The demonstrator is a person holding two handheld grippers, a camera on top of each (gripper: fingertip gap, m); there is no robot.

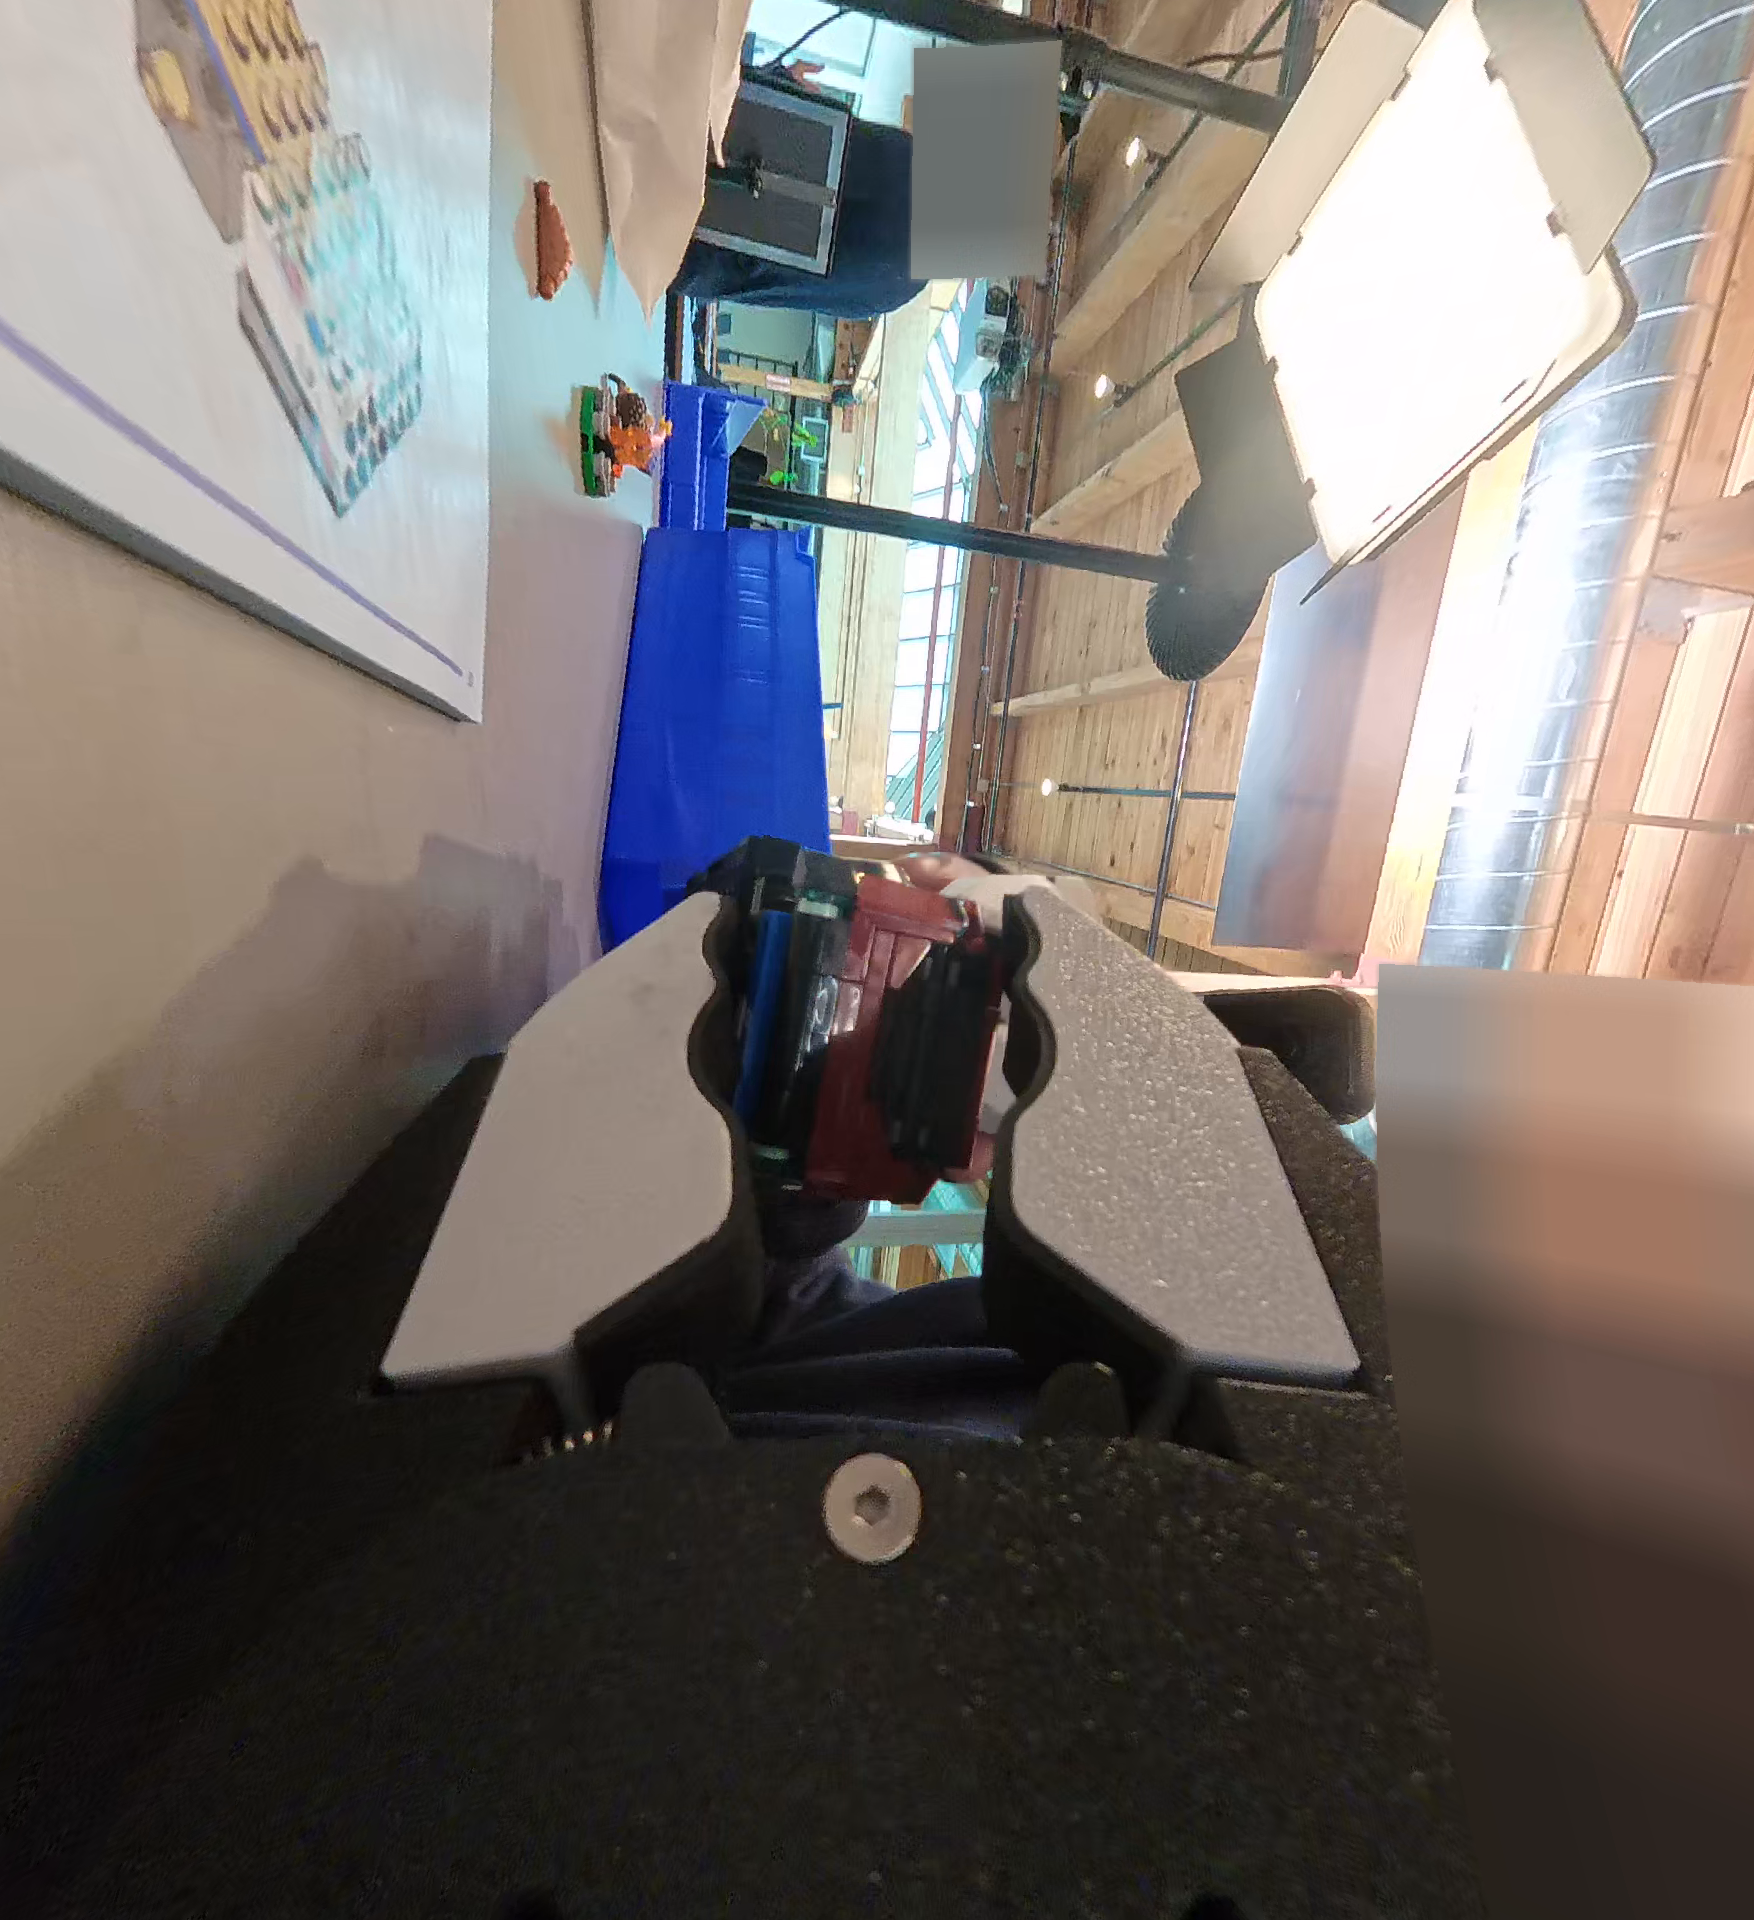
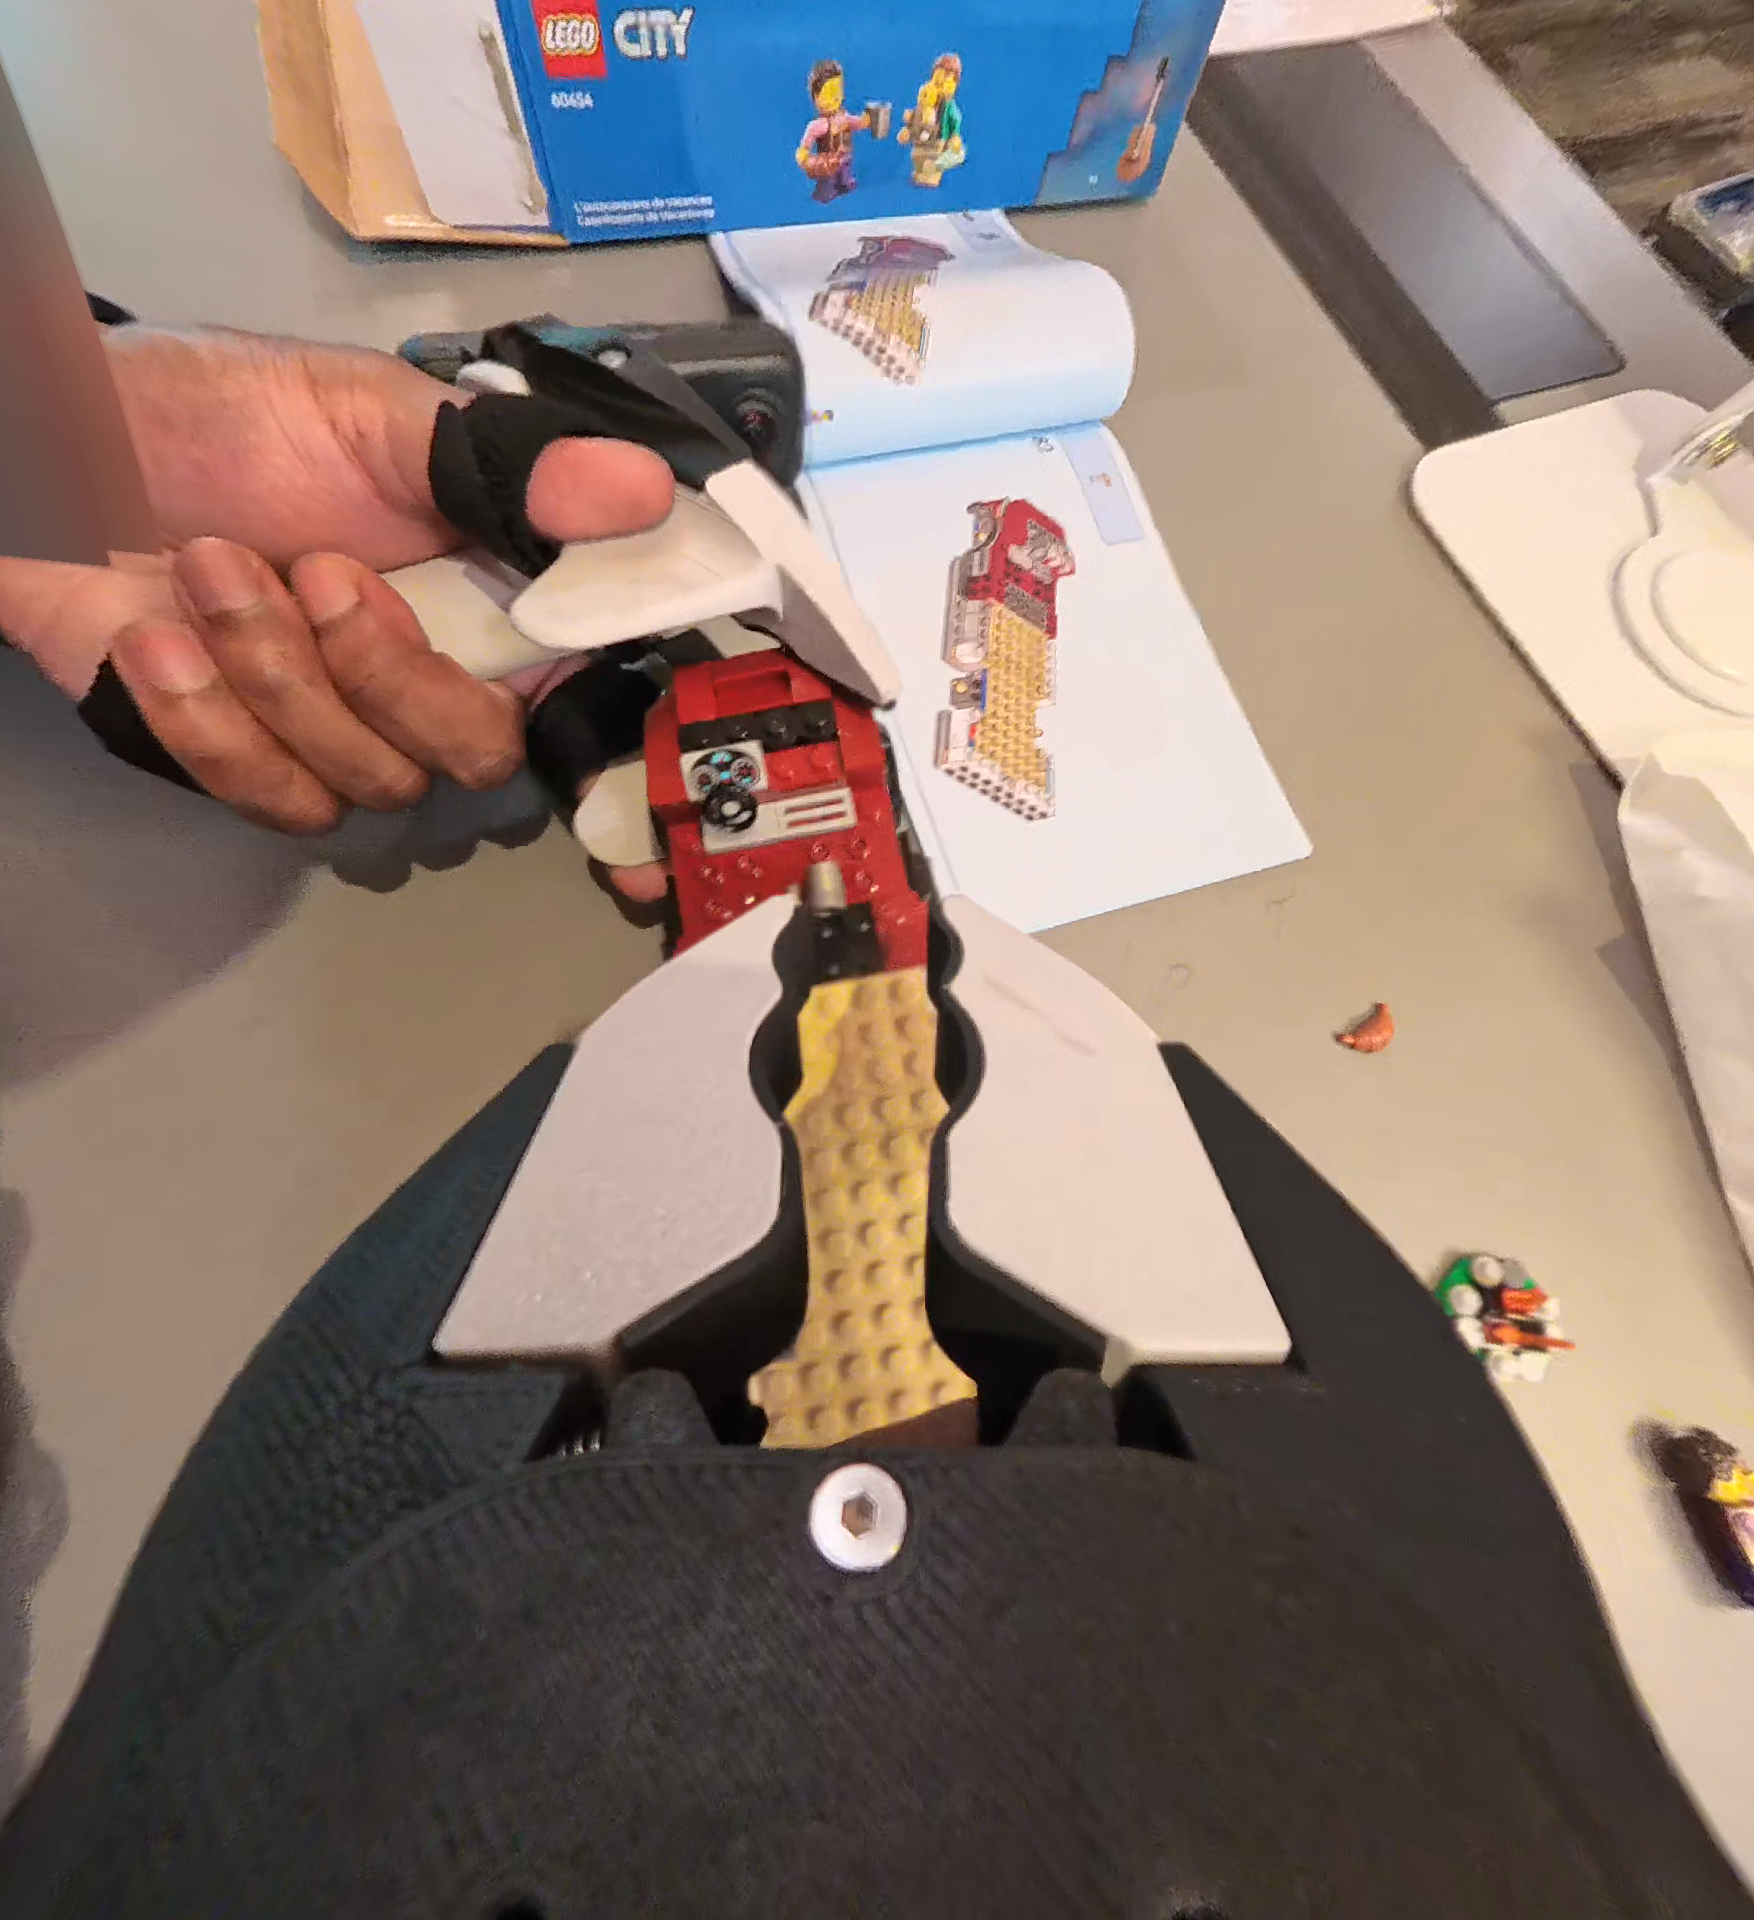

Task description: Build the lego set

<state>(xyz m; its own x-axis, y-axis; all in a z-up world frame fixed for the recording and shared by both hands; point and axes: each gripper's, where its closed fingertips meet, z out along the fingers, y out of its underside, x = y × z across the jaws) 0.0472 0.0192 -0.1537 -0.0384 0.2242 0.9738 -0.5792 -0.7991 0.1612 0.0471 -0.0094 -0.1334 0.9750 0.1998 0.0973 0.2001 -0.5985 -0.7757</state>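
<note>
Brick model (image 2: 785, 790), a red cab end with a long tan studded plate behind it, hangs between our two grippers above the grey table (image 2: 1268, 1091). Our left gripper (image 1: 865, 1023) has its fingers fairly wide apart and pressed on the red, black and blue cab end from both sides. Our right gripper (image 2: 857, 935) stands over the tan plate with its fingers narrowly parted; a small grey peg on a black piece sits right at the tips, but we cannot tell whether the pads press on it. An open instruction booklet (image 2: 1060, 582) lies just beyond the model, a blue box (image 2: 852, 104) behind it. A brown piece (image 2: 1368, 1029), a small green build (image 2: 1496, 1314) and a minifigure (image 2: 1751, 1522) lie to the right.
</note>
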